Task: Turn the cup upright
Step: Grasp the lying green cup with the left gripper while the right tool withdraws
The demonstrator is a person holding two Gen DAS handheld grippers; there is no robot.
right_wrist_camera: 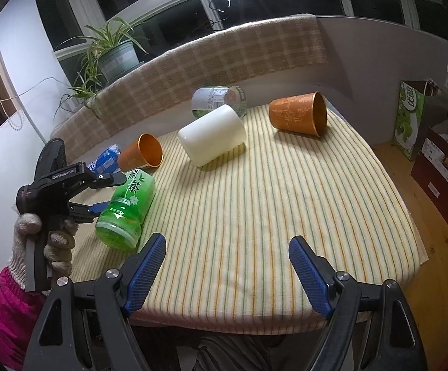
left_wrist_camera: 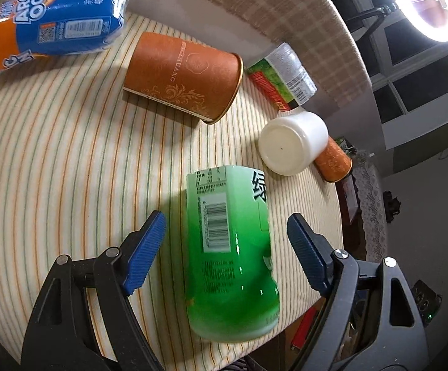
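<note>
Green cup [left_wrist_camera: 230,253], lying on its side near the front edge of the striped tablecloth [left_wrist_camera: 69,154]. Left wrist view: the left gripper [left_wrist_camera: 227,244] straddles the cup with its jaws apart, neither pad touching, apparently placed so that closing would clamp the cup's sides for turning. A white cup [left_wrist_camera: 292,145] and an orange cup [left_wrist_camera: 183,74] also lie toppled beyond. Right wrist view: the right gripper [right_wrist_camera: 227,266] hovers spread open over bare cloth, holding nothing, seemingly kept clear of the working hand.
</note>
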